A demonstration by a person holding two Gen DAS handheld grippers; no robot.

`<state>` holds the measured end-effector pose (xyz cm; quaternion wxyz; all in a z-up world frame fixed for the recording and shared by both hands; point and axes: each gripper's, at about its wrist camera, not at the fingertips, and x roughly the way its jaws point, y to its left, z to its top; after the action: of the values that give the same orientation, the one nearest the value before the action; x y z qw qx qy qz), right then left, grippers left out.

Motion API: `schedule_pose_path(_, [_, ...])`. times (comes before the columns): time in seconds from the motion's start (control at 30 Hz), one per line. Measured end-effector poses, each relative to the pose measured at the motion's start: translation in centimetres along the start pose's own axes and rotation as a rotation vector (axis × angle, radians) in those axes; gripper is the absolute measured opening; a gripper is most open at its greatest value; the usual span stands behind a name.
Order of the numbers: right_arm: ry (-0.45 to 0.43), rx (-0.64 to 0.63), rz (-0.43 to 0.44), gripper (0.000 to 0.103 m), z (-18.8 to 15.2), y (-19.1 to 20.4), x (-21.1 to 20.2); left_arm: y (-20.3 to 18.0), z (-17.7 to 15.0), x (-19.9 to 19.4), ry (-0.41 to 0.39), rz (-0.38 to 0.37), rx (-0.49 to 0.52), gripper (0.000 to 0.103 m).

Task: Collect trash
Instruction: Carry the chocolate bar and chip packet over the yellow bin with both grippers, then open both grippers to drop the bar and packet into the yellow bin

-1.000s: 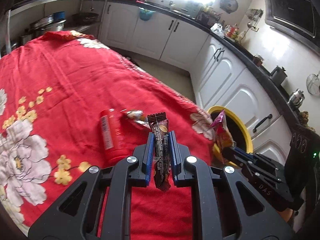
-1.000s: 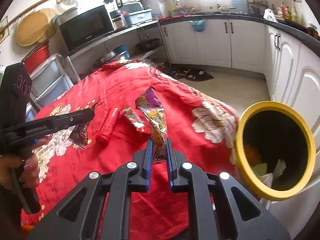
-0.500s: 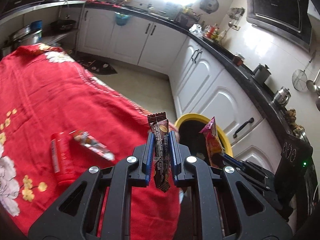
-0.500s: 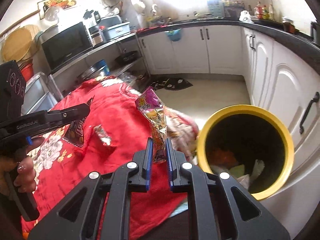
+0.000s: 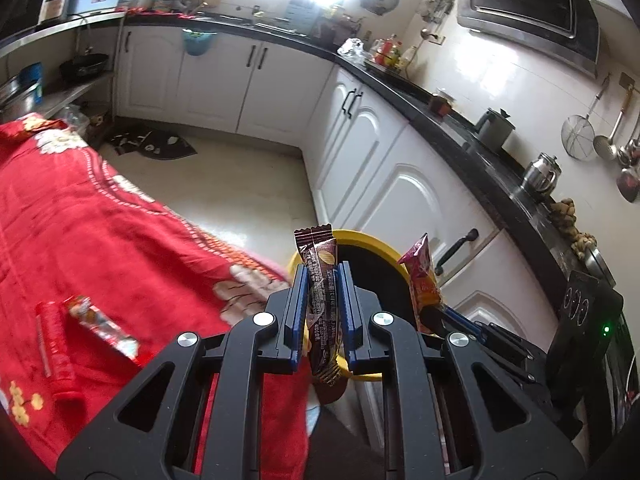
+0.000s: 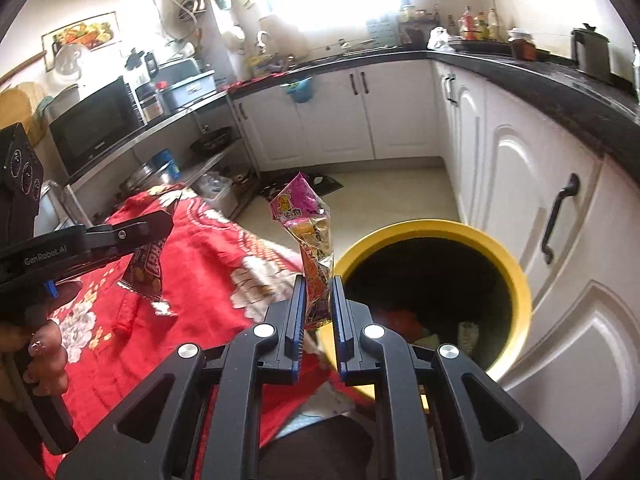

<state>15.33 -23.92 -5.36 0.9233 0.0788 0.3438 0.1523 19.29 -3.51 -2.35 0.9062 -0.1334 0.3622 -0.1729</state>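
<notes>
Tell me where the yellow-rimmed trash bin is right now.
The yellow-rimmed trash bin stands on the floor between the red floral tablecloth and the white cabinets, at the right wrist view's centre-right.

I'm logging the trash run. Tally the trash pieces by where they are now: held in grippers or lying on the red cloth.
Held in grippers: 2, brown wrapper and pink snack bag
Lying on the red cloth: 2, red tube and silvery wrapper
Total: 4
</notes>
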Motion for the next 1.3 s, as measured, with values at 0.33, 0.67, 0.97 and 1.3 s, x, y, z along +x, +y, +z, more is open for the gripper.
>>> schedule_pose_path(0.33, [-0.014,0.048,-0.07,0.012,0.0,-3.3,-0.4,-2.7,1.1,3.0,0.023,-0.034,0.028,0.01])
schedule_pose_path(0.67, [0.022,0.09,-0.134,0.012,-0.3,-6.7,1.4,-4.7,1.6,7.2,0.079,-0.051,0.046,0.011])
schedule_pose_path(0.97, [0.076,0.137,-0.182,0.031,-0.6,-9.2,4.3,-5.2,2.1,10.5,0.115,-0.024,0.052,0.022])
schedule_pose_path(1.3, [0.084,0.178,-0.209,0.067,-2.0,-9.6,4.2,-2.9,1.7,10.0,0.096,0.052,0.001,0.087])
